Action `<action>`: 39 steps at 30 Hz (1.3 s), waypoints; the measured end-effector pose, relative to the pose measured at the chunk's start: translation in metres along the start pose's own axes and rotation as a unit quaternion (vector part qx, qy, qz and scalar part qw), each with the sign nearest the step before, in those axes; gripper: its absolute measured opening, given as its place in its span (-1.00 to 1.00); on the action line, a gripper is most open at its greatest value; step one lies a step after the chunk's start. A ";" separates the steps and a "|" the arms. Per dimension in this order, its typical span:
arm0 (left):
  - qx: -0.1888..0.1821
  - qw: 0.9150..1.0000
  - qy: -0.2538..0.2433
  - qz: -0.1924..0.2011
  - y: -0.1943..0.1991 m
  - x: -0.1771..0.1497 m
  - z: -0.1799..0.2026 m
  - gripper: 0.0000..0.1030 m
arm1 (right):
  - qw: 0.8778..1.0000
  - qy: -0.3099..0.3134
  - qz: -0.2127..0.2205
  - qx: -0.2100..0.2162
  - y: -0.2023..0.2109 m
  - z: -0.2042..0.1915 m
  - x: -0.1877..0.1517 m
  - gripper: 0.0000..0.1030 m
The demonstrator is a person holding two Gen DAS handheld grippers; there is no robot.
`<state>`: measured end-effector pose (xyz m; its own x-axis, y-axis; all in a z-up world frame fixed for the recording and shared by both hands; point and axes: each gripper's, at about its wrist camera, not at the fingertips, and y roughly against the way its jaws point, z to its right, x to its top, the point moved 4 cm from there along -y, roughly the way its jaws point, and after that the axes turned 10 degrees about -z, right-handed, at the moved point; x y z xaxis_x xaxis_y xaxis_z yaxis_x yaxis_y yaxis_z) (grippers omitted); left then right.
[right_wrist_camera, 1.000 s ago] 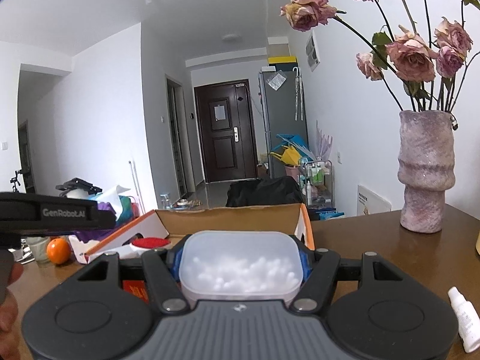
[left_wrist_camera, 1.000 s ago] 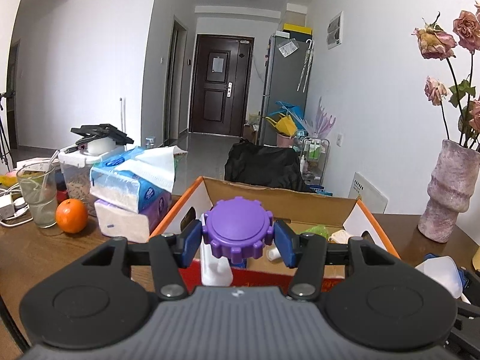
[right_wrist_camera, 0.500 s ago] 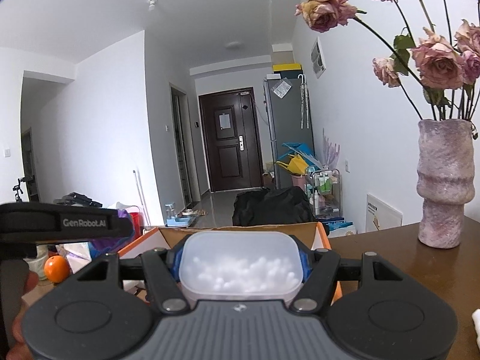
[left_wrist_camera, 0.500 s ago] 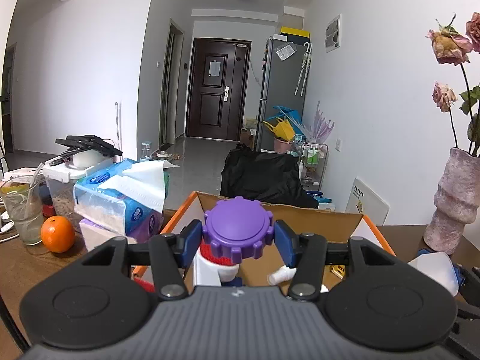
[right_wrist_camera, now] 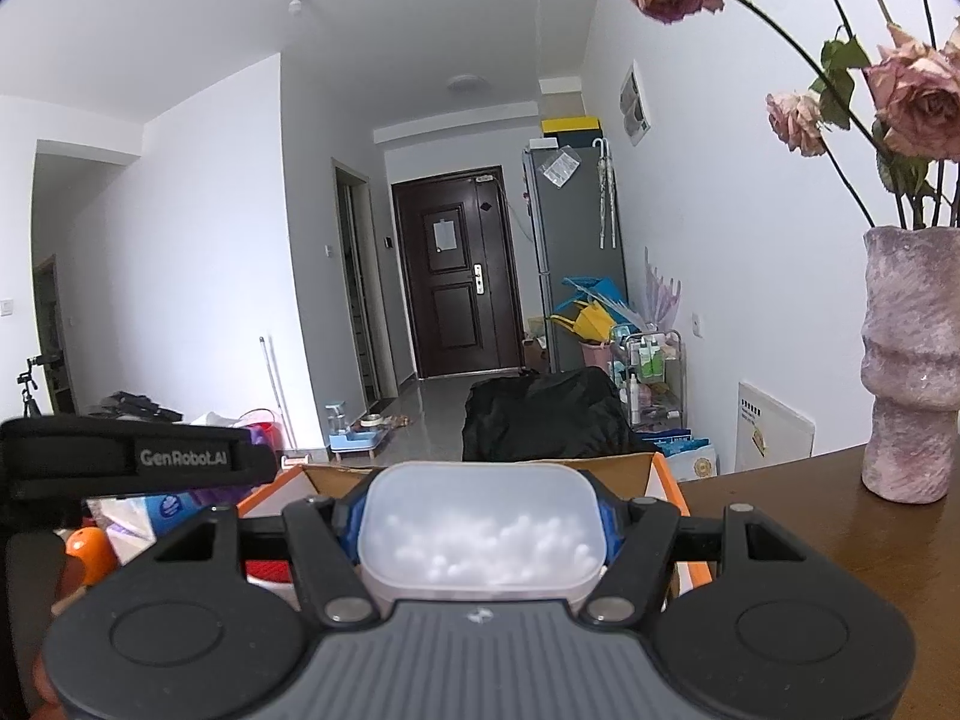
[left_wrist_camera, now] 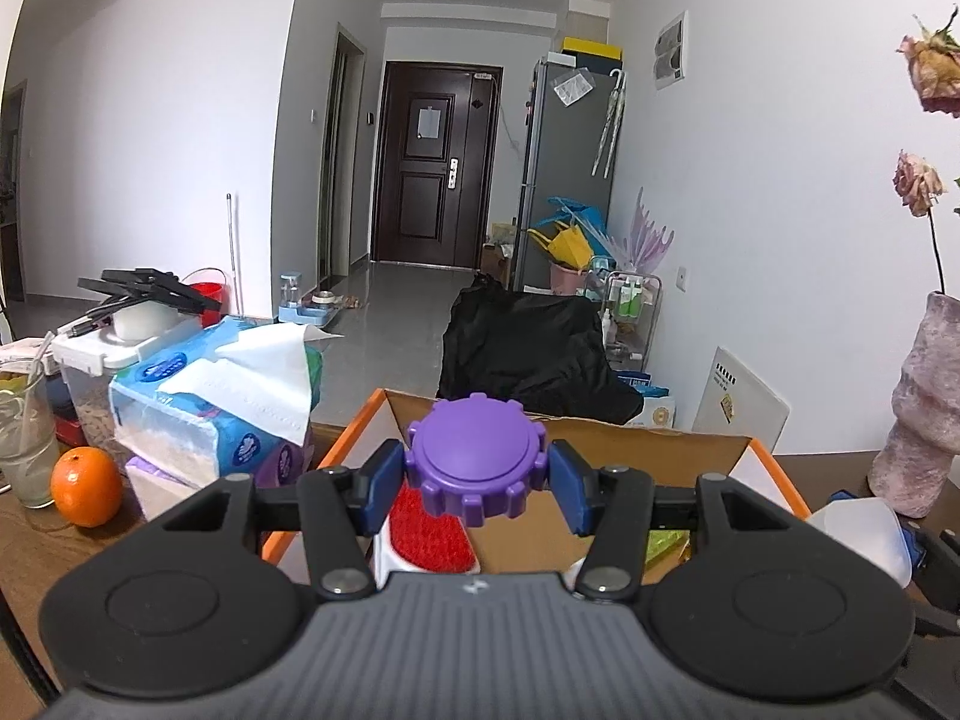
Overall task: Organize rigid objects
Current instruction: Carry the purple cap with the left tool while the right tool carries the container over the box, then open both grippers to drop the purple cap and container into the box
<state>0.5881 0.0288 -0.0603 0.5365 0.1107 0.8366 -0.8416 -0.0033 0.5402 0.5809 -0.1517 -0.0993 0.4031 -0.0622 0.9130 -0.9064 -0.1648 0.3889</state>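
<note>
In the left wrist view, the left gripper (left_wrist_camera: 476,483) pinches a purple plastic cap with a notched, gear-like rim (left_wrist_camera: 476,461) between its blue fingers (left_wrist_camera: 379,483). The cap is held above the open cardboard box with orange edges (left_wrist_camera: 648,435), which stands on the brown wooden bench (left_wrist_camera: 36,546). Under it a white bottle with a rough red top (left_wrist_camera: 431,531) stands in the box. One second ago this bottle appeared lower and smaller.

In the right wrist view, the right gripper (right_wrist_camera: 480,531) clamps a translucent rounded plastic container with small white balls inside (right_wrist_camera: 480,531), fingers tight on both sides, over the same box (right_wrist_camera: 665,474). The rough pink stone-like vase (right_wrist_camera: 909,372) now looks larger than before
</note>
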 end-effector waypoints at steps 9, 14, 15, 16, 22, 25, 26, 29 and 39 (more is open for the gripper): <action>0.003 1.000 -0.005 -0.015 -0.023 0.007 0.003 0.05 | 1.000 -0.005 0.000 -0.029 -0.030 0.002 0.006 0.26; 0.010 1.000 -0.006 -0.027 -0.033 0.006 0.002 0.05 | 0.999 -0.006 -0.015 -0.030 -0.041 0.005 0.006 0.26; 0.011 1.000 -0.007 -0.029 -0.034 0.005 0.000 0.05 | 0.999 -0.005 -0.018 -0.028 -0.041 0.005 0.006 0.26; 0.011 0.999 -0.007 -0.031 -0.035 0.005 0.000 0.05 | 0.999 -0.004 -0.020 -0.026 -0.042 0.006 0.006 0.26; 0.015 0.999 -0.015 -0.035 -0.040 0.002 0.000 0.06 | 0.999 0.007 -0.027 -0.026 -0.045 0.004 0.004 0.26; 0.020 0.999 -0.017 -0.041 -0.042 0.001 -0.001 0.42 | 0.998 0.024 -0.049 -0.024 -0.050 0.003 0.000 0.26; 0.022 0.999 -0.016 -0.038 -0.041 0.000 -0.003 0.56 | 0.997 0.031 -0.060 -0.021 -0.052 0.002 -0.002 0.26; 0.029 0.999 -0.011 -0.027 -0.037 0.002 -0.009 0.98 | 0.996 0.038 -0.077 -0.025 -0.053 0.000 -0.005 0.91; 0.016 0.999 0.010 -0.038 -0.034 0.005 -0.025 1.00 | 0.997 0.020 -0.069 -0.021 -0.044 0.002 -0.004 1.00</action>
<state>0.6183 0.0544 -0.0767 0.5972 0.1324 0.7911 -0.7958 -0.0252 0.6050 0.6190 -0.1460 -0.1200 0.5190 -0.0022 0.8548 -0.8479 -0.1283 0.5145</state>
